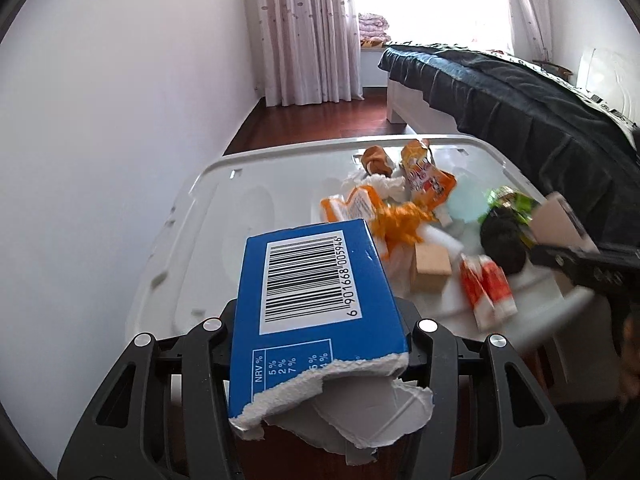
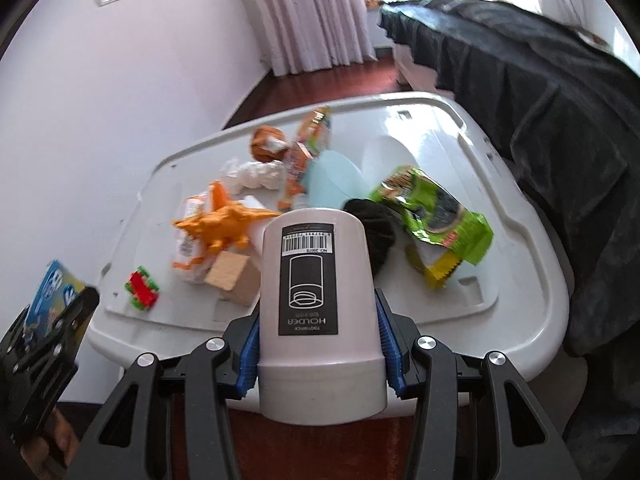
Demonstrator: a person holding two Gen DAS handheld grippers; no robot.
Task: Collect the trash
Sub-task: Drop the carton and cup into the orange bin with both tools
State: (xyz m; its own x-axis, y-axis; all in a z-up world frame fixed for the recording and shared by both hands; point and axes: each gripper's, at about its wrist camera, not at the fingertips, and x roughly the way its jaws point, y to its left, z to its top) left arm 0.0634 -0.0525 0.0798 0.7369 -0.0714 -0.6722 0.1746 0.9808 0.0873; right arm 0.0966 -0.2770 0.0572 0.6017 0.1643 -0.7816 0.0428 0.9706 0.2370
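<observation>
Left fingers (image 1: 224, 312) clamp torn blue carton (image 1: 316, 312).

Bin lid (image 2: 520, 216): wrappers and wooden block (image 2: 234, 282) on top; bed (image 2: 540, 92) right; curtain (image 2: 312, 20) behind.

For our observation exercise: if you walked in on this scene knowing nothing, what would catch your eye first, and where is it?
First, the torn blue cardboard box with a barcode, clamped in the left claw in the foreground. Next, the white cylindrical toothpick holder, gripped in the right claw. Beyond both, bright litter on the white plastic bin lid: a green snack wrapper at its right, an orange toy dinosaur at its left.
</observation>
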